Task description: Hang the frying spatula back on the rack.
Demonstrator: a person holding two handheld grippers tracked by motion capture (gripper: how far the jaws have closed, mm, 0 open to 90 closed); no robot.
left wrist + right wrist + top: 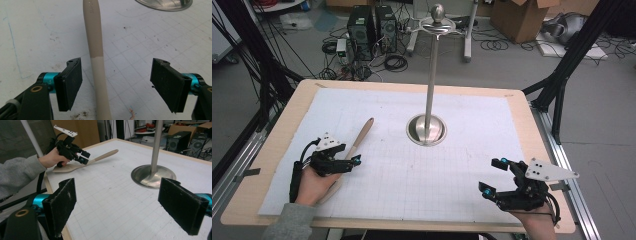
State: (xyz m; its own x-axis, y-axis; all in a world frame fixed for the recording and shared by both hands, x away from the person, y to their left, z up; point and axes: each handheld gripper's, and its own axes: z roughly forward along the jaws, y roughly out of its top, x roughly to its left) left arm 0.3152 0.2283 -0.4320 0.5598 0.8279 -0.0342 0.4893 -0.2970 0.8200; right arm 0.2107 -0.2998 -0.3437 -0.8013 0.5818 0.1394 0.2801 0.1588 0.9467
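- A light wooden table (272, 150) is covered by a white sheet of grid-lined paper (412, 175), seen from above with a person's forearms entering from the near edge.
- A beige two-tone spatula with a long slender handle and a flat blade (359, 141) lies on the paper at the left side, handle pointing away and slightly to the right, toward the middle of the table.
- The left gripper (353, 161), black with teal collars behind its pads, is held in the person's left hand (314, 186), directly above the spatula's near part.
- In the left gripper view, its two black pads stand wide apart on either side of the spatula handle (96, 52); the handle runs up between them, nearer the left pad, and touches neither.
- A polished steel stand with a round dished base and a tall thin pole topped by a ball (427, 129) sits near the table's centre, well apart from the spatula.
- The right gripper (493, 176) is held low over the paper at the near right corner, a grey three-cornered plate on top of it.
- In the right gripper view, its jaws are spread wide with nothing between them; beyond them are the steel stand (153, 175), the spatula (100, 158) and the left gripper (83, 157) in a grey-sleeved hand.
- Past the table, the floor (512, 70) holds black computer towers (372, 25), tangled cables and a cardboard box (524, 17).
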